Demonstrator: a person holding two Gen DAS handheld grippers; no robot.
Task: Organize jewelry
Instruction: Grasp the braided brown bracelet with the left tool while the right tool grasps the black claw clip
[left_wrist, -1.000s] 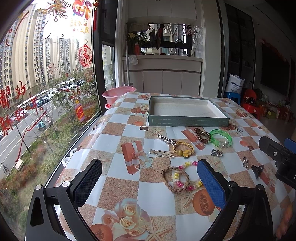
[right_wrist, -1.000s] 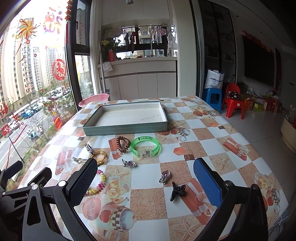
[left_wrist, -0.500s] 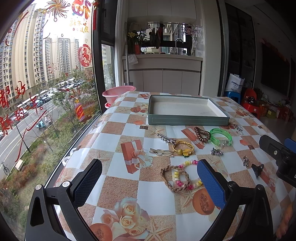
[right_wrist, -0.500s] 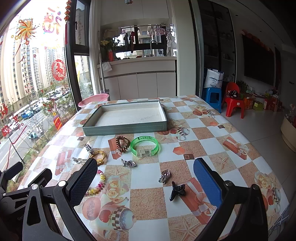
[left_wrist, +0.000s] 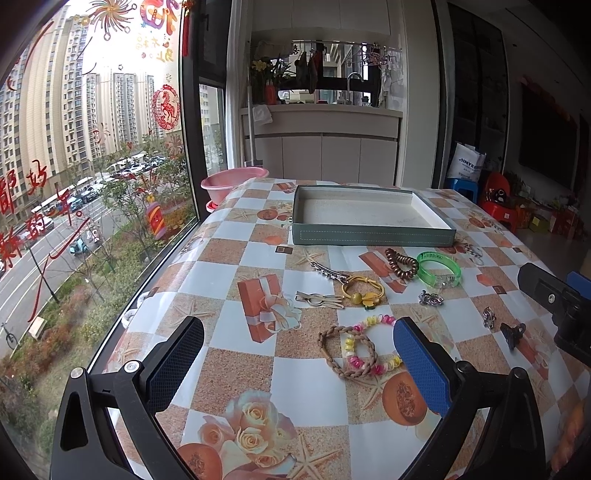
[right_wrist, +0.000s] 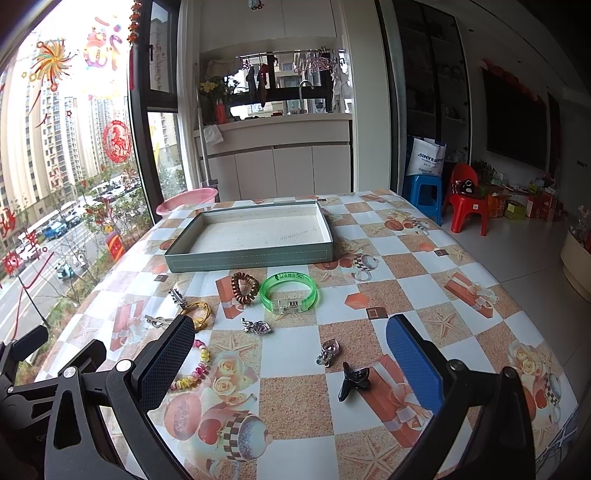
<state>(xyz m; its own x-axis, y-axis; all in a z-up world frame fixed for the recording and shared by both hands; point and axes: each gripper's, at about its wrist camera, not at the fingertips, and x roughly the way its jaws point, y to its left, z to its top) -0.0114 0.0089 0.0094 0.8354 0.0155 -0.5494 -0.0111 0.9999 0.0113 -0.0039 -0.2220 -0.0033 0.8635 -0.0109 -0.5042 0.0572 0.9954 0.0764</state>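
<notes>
**Jewelry sort – nothing picked up yet**

Barely anything has moved since a second ago – both views drift a hair, the pieces sit exactly where they were.

Left gripper (left_wrist: 297, 360) hangs above the near edge of the table (left_wrist: 221, 273) with its jaws spread wide and nothing between them. Right gripper (right_wrist: 290, 358) is the same, wide apart and empty. The tray (left_wrist: 373, 236) at the far side has nothing in it, so I'd say this is the very start: lining up for a first grab.

All the jewelry is loose on the tablecloth between the grippers and the tray. Closest to the left gripper are the braided bracelet (left_wrist: 332, 354) and the bead bracelet (left_wrist: 373, 321), overlapping each other. Further out are the yellow hair tie (left_wrist: 364, 291), brown coil tie (left_wrist: 400, 264) and green bangle (left_wrist: 439, 269). In front of the right gripper are the black claw clip (right_wrist: 352, 380) and a small silver charm (right_wrist: 328, 350).

Next move, my guess: pick one piece and come down over it. The two overlapping bracelets are the tricky bit – closing on one could drag the other along. The claw clip looks like the easier grab.
</notes>
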